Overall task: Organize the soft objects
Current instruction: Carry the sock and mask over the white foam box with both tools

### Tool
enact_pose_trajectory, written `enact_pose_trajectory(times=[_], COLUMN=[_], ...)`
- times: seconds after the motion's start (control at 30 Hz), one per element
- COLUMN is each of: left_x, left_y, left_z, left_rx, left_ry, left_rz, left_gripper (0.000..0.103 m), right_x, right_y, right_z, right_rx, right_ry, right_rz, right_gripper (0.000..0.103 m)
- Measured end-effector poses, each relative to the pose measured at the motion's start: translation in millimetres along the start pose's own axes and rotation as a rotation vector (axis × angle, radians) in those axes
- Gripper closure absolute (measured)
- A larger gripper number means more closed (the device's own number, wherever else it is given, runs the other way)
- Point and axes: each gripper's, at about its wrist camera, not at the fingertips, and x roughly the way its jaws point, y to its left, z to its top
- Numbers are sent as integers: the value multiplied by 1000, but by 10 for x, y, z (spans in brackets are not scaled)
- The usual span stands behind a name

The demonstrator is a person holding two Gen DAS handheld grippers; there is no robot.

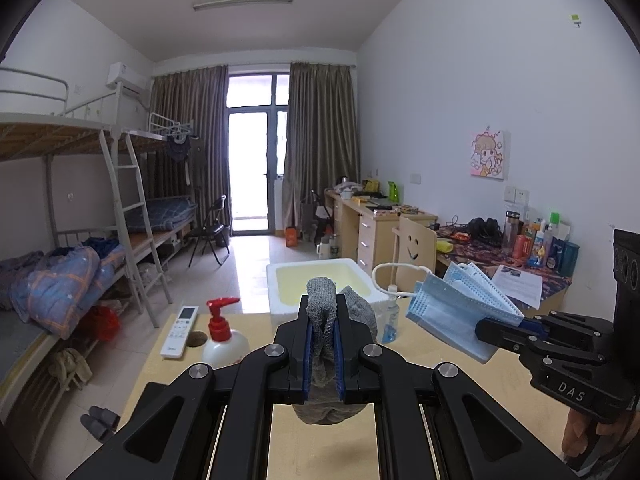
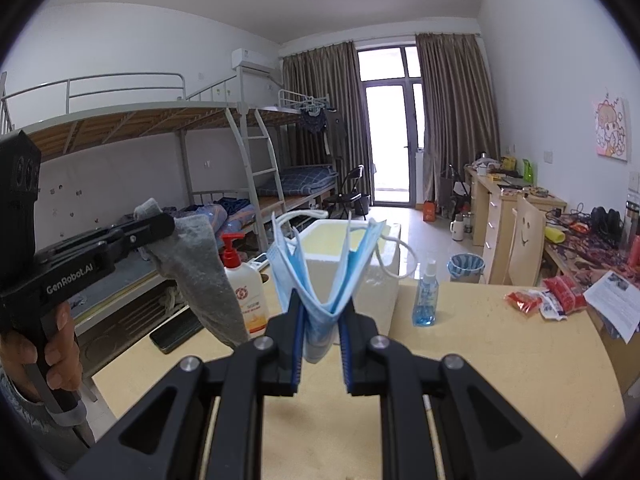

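A: What's in front of you, biggest first?

B: The desk (image 2: 500, 360) under both my grippers, then the white foam box (image 2: 360, 276) at its far edge, open-topped. Around it stand a lotion bottle (image 2: 244, 296) with a red pump, a blue spray bottle (image 2: 426, 296), and a remote (image 1: 180, 332) on the left side.

A: And what are you carrying?

B: My left gripper (image 1: 322, 344) has its jaws clenched on a grey sock (image 1: 322, 320), which droops below them. My right gripper (image 2: 320, 332) has its jaws pinching a stack of blue face masks (image 2: 320, 272) at the lower fold; the sheets fan apart above. Both loads hang in the air above the desk, short of the box.

A: What could go wrong?

B: I judge the masks the bigger worry. Only one edge is pinched, so an outer sheet might slide free, or an ear loop (image 2: 396, 256) could catch the box rim. The sock's dangling end might brush the pump bottle and tip it.
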Motion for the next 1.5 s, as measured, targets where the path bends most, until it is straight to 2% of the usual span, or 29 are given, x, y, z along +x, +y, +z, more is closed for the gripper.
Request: enact_pose_trajectory(times=[0.17, 0.6, 0.8, 1.13, 1.33, 1.5], left_x=[108, 273, 394, 713, 969, 1217], left_y=[-10, -27, -14, 91, 208, 206], left_z=[156, 601, 702, 783, 799, 797], left_rx=[3, 58, 57, 40, -5, 2], left_ry=[-2, -83, -104, -98, -77, -42], left_rz=[-8, -2, 6, 30, 33, 27], left_gripper=[94, 94, 94, 94, 94, 94], right_x=[112, 281, 358, 686, 859, 949], right_y=[-31, 11, -16, -143, -220, -280], right_z=[151, 518, 677, 755, 792, 766], right_rx=[0, -46, -54, -50, -46, -40], right_ry=[2, -24, -44, -28, -18, -5], right_rz=[-8, -23, -30, -32, -52, -56], right_gripper=[84, 84, 84, 84, 84, 84])
